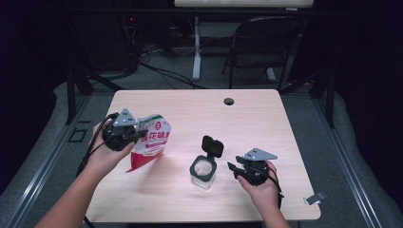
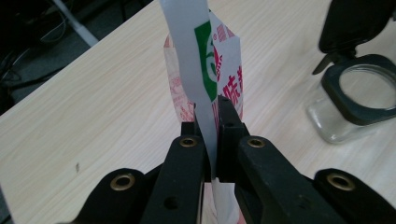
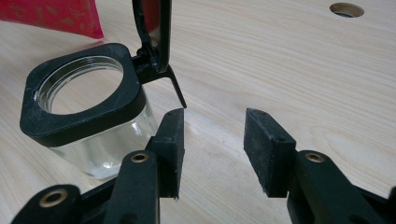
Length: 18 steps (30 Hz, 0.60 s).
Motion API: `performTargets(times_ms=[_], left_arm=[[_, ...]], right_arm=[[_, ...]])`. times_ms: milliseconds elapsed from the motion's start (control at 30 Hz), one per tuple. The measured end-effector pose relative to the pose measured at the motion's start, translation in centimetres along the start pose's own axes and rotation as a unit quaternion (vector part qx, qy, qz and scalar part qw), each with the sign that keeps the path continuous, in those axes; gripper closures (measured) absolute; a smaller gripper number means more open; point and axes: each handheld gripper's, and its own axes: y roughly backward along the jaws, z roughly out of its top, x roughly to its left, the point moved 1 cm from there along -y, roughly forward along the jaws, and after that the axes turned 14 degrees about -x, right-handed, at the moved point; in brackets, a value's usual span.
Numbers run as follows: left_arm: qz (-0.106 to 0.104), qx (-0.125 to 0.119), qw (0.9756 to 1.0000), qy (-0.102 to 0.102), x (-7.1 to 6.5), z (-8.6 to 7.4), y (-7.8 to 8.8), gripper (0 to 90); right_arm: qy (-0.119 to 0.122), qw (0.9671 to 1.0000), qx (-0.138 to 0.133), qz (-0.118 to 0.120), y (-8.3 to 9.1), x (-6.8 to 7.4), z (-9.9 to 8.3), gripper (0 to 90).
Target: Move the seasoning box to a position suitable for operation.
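The left claw (image 2: 210,135) is clamped on a thin edge of the seasoning pouch (image 1: 151,140), held tilted above the left of the counter (image 1: 256,114); that slick, floppy film could slide from the pads or sag and spill wide of the opening. The square glass jar (image 1: 203,172) stands mid-counter, its black hinged lid (image 1: 212,145) upright. Beside it the right claw (image 3: 212,144) gapes wide and empty, so the smooth, light jar could skid or tip if nudged.
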Motion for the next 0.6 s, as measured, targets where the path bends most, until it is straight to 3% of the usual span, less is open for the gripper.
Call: performTargets(times_ms=[233,600], left_arm=[[-0.026,-0.008,0.9996,-0.010,-1.7,1.1,-0.7,90.0],[-0.063,-0.012,0.9979,-0.002,-3.5,0.9,-2.0,90.0]], right_arm=[[-0.003,1.0000,-0.005,-0.001,0.1,-0.1,0.1,58.4],[-0.003,1.0000,-0.005,-0.002,0.2,-0.2,0.1,58.9]])
